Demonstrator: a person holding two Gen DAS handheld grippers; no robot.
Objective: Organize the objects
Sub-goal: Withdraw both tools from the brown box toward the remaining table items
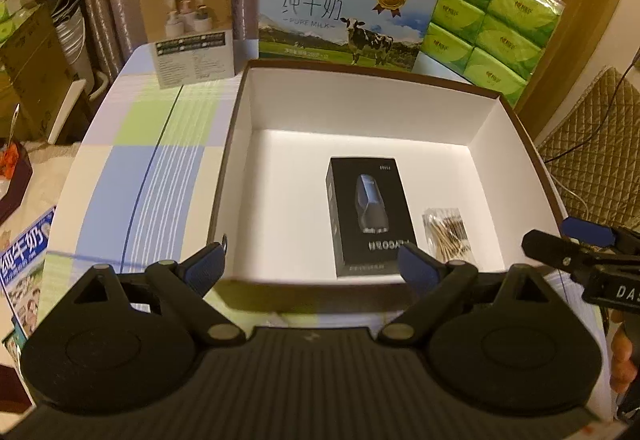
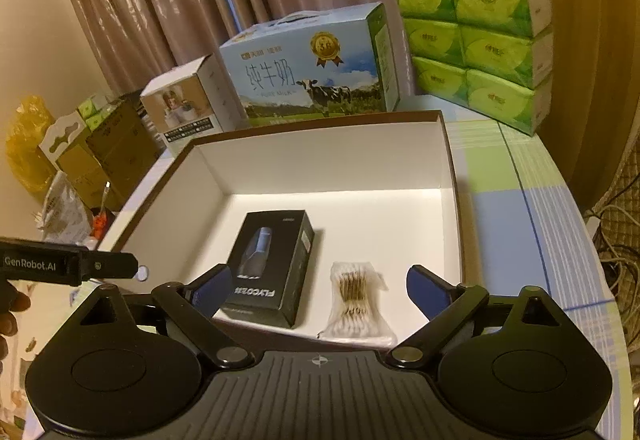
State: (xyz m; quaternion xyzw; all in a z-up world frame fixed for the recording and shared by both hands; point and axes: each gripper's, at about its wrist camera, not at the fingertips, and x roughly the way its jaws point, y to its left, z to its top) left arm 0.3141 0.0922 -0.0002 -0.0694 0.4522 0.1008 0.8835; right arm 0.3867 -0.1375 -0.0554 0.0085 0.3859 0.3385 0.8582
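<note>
A large open box (image 1: pixel 360 75) with white inside and a brown rim stands on the checked tablecloth. On its floor lies a black shaver box (image 1: pixel 368 215) and, to its right, a clear bag of cotton swabs (image 1: pixel 448 234). My left gripper (image 1: pixel 312 260) hovers open over the box's near rim, with nothing between its blue pads. My right gripper (image 2: pixel 320 280) is open too, above the near edge, with the swab bag (image 2: pixel 354 296) lying free just beyond it and the black box (image 2: pixel 272 264) to its left. Each gripper shows at the edge of the other's view.
Behind the open box stand a blue milk carton (image 1: pixel 340 3), a small white product box (image 1: pixel 190 23) and a stack of green tissue packs (image 1: pixel 492 19). The tablecloth (image 1: pixel 152 159) lies bare to the left. Cardboard cartons (image 2: pixel 108 155) and bags crowd the floor beyond the table's left edge.
</note>
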